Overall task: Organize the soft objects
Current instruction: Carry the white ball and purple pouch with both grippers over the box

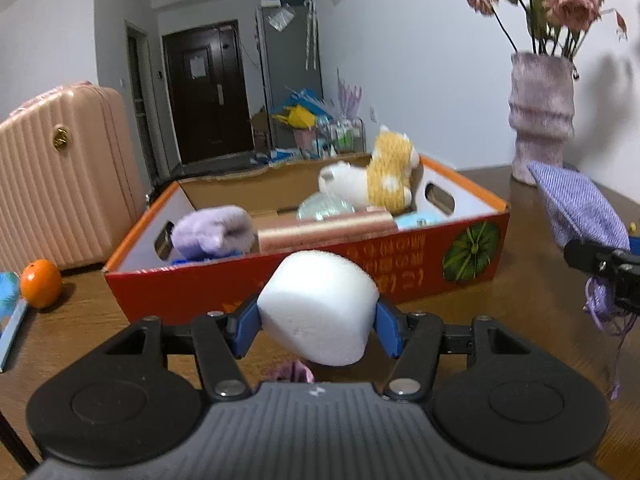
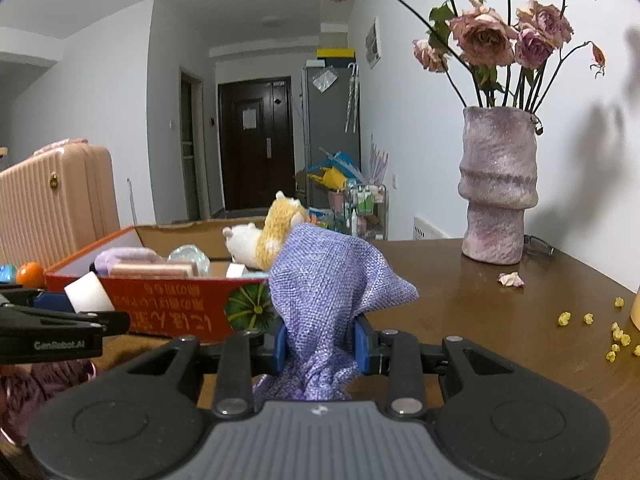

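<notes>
Your left gripper (image 1: pixel 318 314) clamps the white foam block (image 1: pixel 318 306) just in front of the red box (image 1: pixel 280 280); the block's underside is hidden. Your right gripper (image 2: pixel 322 344) pinches the purple pouch (image 2: pixel 324 300), which blocks the box's right corner and part of the plush toy (image 2: pixel 268 236).

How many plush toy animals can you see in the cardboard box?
2. The white plush and the yellow-and-white plush lie touching at the far right end of the cardboard box. Others may be hidden lower inside.
</notes>
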Demonstrator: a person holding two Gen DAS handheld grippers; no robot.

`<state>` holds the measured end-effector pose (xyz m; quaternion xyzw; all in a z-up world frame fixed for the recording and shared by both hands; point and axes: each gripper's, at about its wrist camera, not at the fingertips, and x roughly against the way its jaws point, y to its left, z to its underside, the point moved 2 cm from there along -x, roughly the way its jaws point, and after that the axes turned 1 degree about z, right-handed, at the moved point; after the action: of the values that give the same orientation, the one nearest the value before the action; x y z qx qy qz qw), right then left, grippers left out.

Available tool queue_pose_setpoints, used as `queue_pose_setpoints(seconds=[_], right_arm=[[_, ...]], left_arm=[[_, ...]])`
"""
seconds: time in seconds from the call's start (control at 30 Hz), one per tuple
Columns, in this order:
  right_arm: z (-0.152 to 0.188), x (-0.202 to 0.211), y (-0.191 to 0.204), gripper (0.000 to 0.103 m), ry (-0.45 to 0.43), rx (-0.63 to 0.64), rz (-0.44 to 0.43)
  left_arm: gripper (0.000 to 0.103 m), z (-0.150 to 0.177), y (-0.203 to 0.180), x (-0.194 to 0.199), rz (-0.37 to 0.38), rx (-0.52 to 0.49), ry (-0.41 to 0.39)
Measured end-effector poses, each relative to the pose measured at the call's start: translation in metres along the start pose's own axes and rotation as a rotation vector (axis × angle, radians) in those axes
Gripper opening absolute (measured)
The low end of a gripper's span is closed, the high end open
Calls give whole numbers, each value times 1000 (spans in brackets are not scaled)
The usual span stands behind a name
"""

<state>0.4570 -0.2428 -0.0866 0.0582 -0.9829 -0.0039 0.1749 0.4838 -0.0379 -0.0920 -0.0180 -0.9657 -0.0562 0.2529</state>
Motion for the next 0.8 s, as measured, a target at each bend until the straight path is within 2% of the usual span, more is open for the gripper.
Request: queue_pose_setpoints(seconds=[0.17, 0.43, 0.8], right_arm=[[-6, 3, 11, 31, -72, 32, 14], [-18, 0, 32, 31, -133, 60, -4], [-35, -18, 64, 31, -174, 23, -52]], left_arm=[[60, -7, 4, 11, -6, 31, -47], [60, -18, 10, 24, -6, 61, -103], [60, -36, 33, 35, -21, 155, -164]])
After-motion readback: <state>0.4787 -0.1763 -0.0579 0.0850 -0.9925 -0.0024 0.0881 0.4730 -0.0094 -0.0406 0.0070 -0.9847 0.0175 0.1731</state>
